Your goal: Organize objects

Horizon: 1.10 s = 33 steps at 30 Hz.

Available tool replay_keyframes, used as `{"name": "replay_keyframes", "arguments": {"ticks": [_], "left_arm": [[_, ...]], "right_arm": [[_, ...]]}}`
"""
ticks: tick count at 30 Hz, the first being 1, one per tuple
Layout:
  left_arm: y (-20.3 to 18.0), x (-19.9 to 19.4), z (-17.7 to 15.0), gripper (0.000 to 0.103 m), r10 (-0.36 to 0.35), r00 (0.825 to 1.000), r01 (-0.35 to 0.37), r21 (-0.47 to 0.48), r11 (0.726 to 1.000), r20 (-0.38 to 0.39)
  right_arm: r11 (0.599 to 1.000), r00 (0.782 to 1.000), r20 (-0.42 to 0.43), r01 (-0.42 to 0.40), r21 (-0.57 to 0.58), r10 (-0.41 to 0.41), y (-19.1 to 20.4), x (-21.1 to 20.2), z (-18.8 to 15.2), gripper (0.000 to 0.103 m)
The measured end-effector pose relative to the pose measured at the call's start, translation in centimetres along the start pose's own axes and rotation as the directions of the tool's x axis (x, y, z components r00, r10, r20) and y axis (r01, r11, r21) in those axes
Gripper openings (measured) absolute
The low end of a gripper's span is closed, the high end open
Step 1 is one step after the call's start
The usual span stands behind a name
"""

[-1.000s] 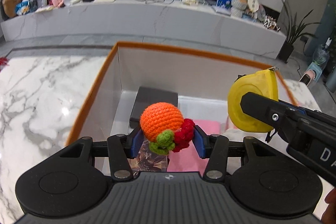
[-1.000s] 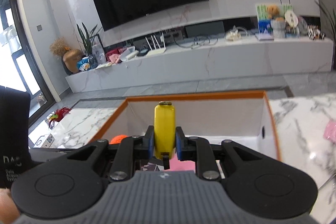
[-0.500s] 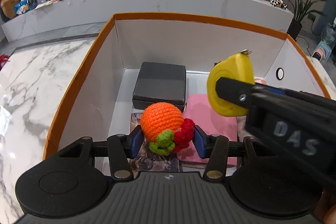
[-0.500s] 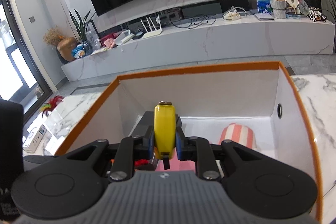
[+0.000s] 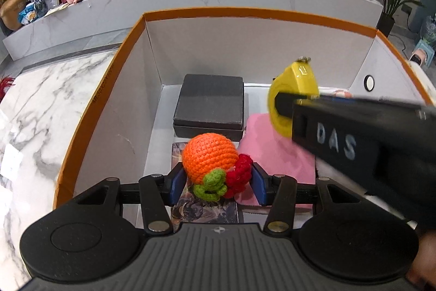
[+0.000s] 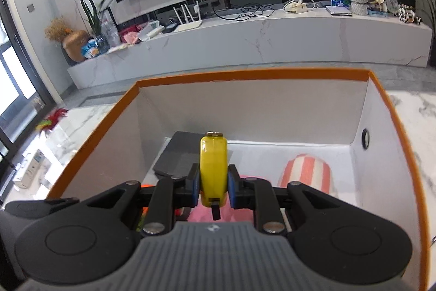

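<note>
My left gripper (image 5: 215,182) is shut on an orange crocheted toy (image 5: 209,157) with green and red parts, held inside the orange-rimmed white box (image 5: 245,12) above a printed card (image 5: 204,206). My right gripper (image 6: 213,186) is shut on a yellow tape measure (image 6: 213,168), held over the pink cloth (image 5: 272,154) inside the same box (image 6: 245,72). The right gripper and tape measure (image 5: 293,97) also show in the left wrist view, to the right of the toy.
In the box lie a dark grey case (image 5: 209,105) at the back left and a pink-and-white striped cup (image 6: 306,173) at the right. The box stands on a marble table (image 5: 41,105). A long marble TV console (image 6: 245,34) runs behind.
Both grippers have moved forward and down into the box with their objects still held. The tape measure has shifted left and lower over the pink cloth.
</note>
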<state>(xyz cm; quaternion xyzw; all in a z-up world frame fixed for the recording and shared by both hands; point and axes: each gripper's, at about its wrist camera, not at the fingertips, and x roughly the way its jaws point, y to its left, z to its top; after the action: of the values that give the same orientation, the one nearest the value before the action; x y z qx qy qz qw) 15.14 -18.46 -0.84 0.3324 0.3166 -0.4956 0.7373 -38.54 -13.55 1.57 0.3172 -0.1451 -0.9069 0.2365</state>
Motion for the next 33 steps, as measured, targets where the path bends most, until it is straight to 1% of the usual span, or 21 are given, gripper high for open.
{"name": "replay_keyframes", "arguments": {"ticks": [2, 6, 8, 13, 18, 30, 32, 33], "left_arm": [[0.0, 0.1, 0.1, 0.058, 0.000, 1.000, 0.000, -0.001, 1.000, -0.004], [0.1, 0.2, 0.3, 0.058, -0.016, 1.000, 0.016, -0.011, 1.000, -0.015], [0.2, 0.3, 0.4, 0.058, -0.029, 0.999, 0.029, -0.021, 0.999, -0.022], [0.2, 0.4, 0.4, 0.058, -0.035, 0.999, 0.035, -0.019, 0.999, -0.038], [0.0, 0.4, 0.2, 0.058, -0.027, 0.999, 0.027, -0.011, 1.000, -0.041], [-0.1, 0.4, 0.3, 0.059, -0.022, 0.999, 0.021, -0.012, 1.000, -0.048], [-0.1, 0.4, 0.3, 0.060, -0.019, 0.999, 0.018, -0.014, 1.000, -0.048], [-0.1, 0.4, 0.3, 0.060, -0.016, 0.999, 0.016, -0.014, 1.000, -0.048]], "right_arm": [[1.000, 1.000, -0.022, 0.022, -0.006, -0.022, -0.2, 0.5, 0.2, 0.021], [1.000, 0.998, -0.066, 0.005, 0.023, -0.004, -0.9, 0.9, 0.1, 0.021], [0.999, 0.997, -0.076, 0.009, 0.031, -0.006, -0.9, 1.0, 0.1, 0.020], [0.999, 0.994, -0.101, 0.037, 0.021, -0.035, -0.7, 1.3, -0.1, 0.020], [0.998, 0.992, -0.107, 0.067, 0.014, -0.065, -0.4, 1.3, -0.2, 0.020], [0.996, 0.986, -0.138, 0.092, 0.001, -0.091, -0.3, 1.5, -0.3, 0.021], [0.995, 0.987, -0.130, 0.100, -0.001, -0.099, -0.3, 1.4, -0.2, 0.025], [0.995, 0.987, -0.126, 0.104, -0.005, -0.104, -0.1, 1.3, -0.2, 0.030]]}}
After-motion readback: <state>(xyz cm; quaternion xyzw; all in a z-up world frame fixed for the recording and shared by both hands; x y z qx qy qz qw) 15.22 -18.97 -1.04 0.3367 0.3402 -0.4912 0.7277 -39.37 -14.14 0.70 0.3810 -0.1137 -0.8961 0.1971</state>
